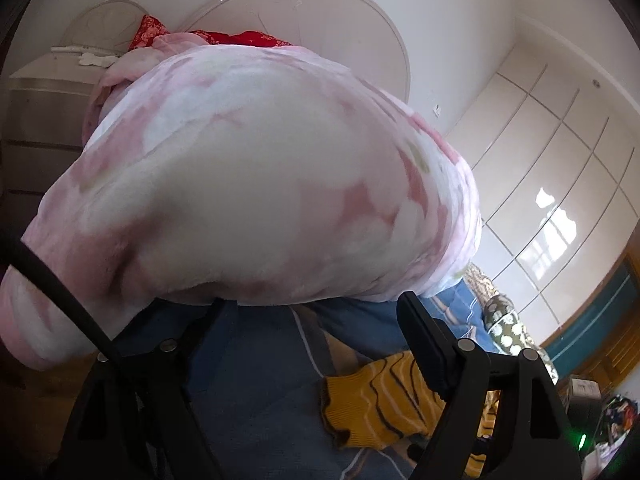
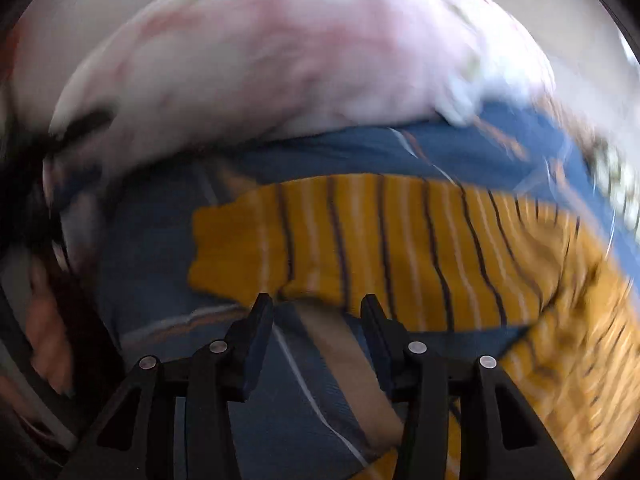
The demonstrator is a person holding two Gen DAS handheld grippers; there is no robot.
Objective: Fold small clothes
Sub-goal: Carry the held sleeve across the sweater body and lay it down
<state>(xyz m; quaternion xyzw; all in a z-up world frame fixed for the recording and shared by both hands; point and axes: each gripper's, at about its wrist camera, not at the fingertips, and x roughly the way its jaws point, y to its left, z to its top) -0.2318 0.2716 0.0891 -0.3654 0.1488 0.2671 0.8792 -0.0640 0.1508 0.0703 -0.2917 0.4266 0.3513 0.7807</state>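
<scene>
Both claws, left [image 1: 312,312] & right [image 2: 316,306], spread, striped sweater [image 2: 380,248] on blue sheet [image 2: 160,240]

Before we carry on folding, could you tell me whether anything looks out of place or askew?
The yellow striped garment lies crumpled, not flat, on the blue bedsheet, its right part bunched up. A bulky pink blanket crowds the space just behind it. Nothing looks spilled or damaged.

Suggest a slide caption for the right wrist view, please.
Open right gripper nears the striped yellow garment on the blue bedsheet.
</scene>
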